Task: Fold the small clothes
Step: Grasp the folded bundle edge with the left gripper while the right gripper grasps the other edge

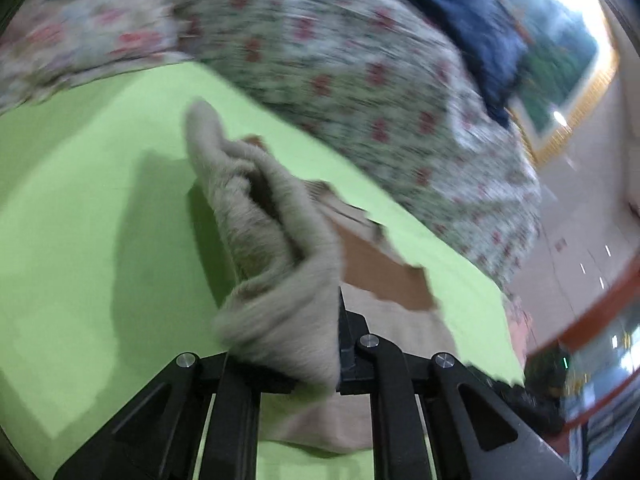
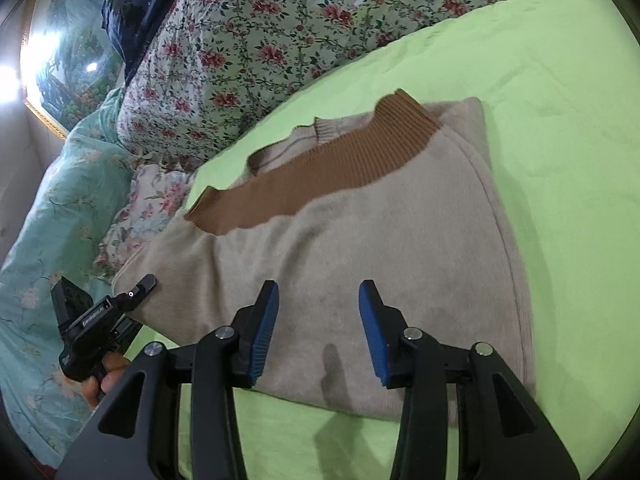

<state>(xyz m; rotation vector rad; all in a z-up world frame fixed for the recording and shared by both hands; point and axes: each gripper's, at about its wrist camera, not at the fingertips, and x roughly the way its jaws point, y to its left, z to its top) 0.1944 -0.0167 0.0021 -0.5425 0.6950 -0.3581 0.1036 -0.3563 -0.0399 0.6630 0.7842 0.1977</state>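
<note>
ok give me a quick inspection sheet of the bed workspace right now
Surface: lime green sheet, lightly creased.
Job's things: beige sweater with brown ribbed collar lying flat; one edge lifted in a bunch.
Clutter: nothing seen on the sheet.
Grippers: left gripper shut on the sweater's bunched edge; right gripper open above the sweater, pads clear of the fabric.
Cables: nothing seen.
Surroundings: floral quilt, navy cloth, teal bedding, framed picture.

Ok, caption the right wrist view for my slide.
Open right tool hovers over beige sweater on green sheet.
</note>
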